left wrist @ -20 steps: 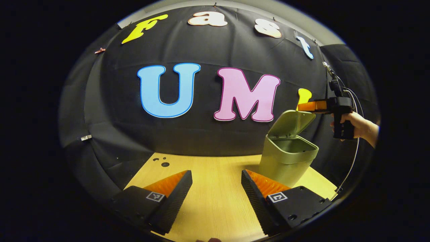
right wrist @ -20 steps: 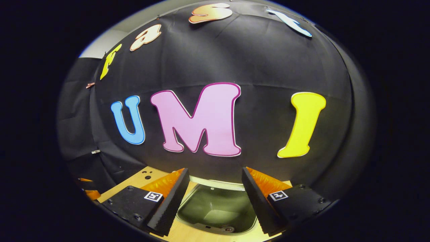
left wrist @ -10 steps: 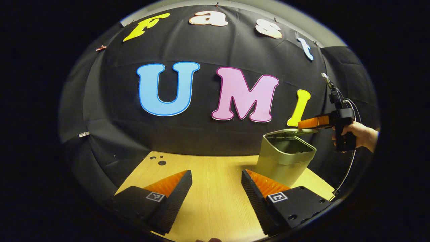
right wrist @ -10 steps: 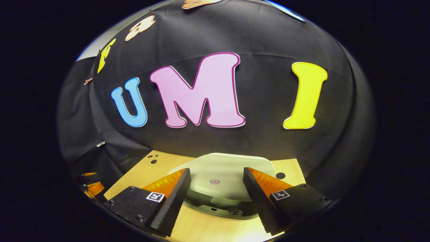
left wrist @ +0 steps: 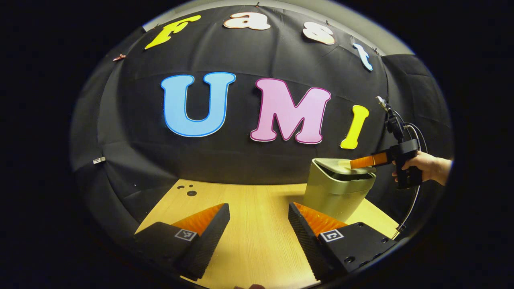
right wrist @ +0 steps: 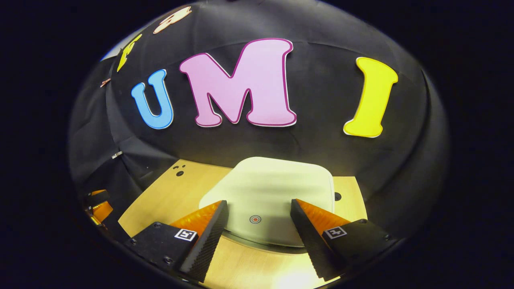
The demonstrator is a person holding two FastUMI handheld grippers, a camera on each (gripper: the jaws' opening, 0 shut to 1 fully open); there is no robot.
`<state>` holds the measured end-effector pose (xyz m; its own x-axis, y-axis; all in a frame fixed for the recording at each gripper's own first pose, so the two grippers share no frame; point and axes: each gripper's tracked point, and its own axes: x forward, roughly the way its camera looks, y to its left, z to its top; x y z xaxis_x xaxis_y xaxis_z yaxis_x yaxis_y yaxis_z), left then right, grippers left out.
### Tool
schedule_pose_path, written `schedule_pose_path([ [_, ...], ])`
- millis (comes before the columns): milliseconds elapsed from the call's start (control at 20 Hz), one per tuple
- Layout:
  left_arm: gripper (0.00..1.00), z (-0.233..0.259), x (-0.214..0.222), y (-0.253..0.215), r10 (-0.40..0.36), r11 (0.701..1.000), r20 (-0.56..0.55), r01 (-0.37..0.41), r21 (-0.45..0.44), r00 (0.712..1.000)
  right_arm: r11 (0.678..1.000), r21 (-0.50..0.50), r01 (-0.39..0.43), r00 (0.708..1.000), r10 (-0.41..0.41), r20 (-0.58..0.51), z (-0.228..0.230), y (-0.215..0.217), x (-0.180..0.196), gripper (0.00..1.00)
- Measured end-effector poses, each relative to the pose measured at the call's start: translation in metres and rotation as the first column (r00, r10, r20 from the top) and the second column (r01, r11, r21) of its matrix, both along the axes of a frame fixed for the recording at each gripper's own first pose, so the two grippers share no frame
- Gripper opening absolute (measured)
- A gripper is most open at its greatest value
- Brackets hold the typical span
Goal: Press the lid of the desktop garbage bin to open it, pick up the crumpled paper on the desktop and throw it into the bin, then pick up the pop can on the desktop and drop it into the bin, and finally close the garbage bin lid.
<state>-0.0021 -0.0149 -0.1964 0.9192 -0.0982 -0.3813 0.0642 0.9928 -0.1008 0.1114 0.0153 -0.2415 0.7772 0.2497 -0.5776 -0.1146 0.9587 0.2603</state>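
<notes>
Now right tongs (right wrist: pixel 257 237), apart, sit atop the bin lid (right wrist: pixel 273 188); left tongs (left wrist: pixel 257 237) apart.

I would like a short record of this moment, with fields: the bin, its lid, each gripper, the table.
bin: green desktop garbage bin standing on the table, at its far right in the left gripper view
lid: lid almost down, with a narrow gap at its front edge; small round mark near that edge
right gripper: right gripper open, fingers over the lid's front edge, held by a hand
left gripper: left gripper open, holding nothing, above the table
table: wooden table with small holes near its far left corner
</notes>
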Motion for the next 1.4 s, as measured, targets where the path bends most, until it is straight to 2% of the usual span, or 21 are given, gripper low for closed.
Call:
schedule_pose_path([
  [250,0.95,-0.002,-0.003,0.004,0.011,1.000,-0.005,-0.011,-0.004,1.000,0.999,-0.048,-0.024,1.000,0.023,-0.016,-0.016,0.004,0.002,0.98],
  [550,0.95,-0.006,-0.006,0.008,0.023,1.000,-0.013,-0.023,-0.015,1.000,0.999,-0.023,-0.026,0.999,0.025,-0.025,-0.022,0.003,-0.001,0.99],
  [700,0.95,-0.008,-0.006,0.007,0.027,0.999,-0.015,-0.027,-0.023,1.000,0.994,-0.084,-0.068,0.998,0.067,-0.008,-0.026,0.009,-0.005,0.99],
  [850,0.95,-0.007,-0.006,0.007,0.031,0.999,-0.014,-0.031,-0.029,0.999,0.996,-0.059,-0.073,0.997,0.074,0.009,-0.023,0.013,-0.007,1.00],
  [900,0.95,-0.007,-0.006,0.006,0.031,0.999,-0.014,-0.032,-0.034,0.999,0.997,-0.045,-0.063,0.997,0.065,0.038,-0.018,0.012,-0.005,1.00],
  [1150,0.95,-0.002,-0.007,0.008,0.024,0.999,-0.006,-0.025,-0.022,1.000,1.000,0.010,-0.025,0.999,0.024,0.041,-0.013,0.009,-0.006,0.98],
  [1400,0.95,0.000,-0.006,0.004,0.018,1.000,-0.006,-0.018,-0.025,1.000,1.000,0.008,-0.014,0.995,0.013,0.097,0.004,0.003,-0.010,0.98],
])
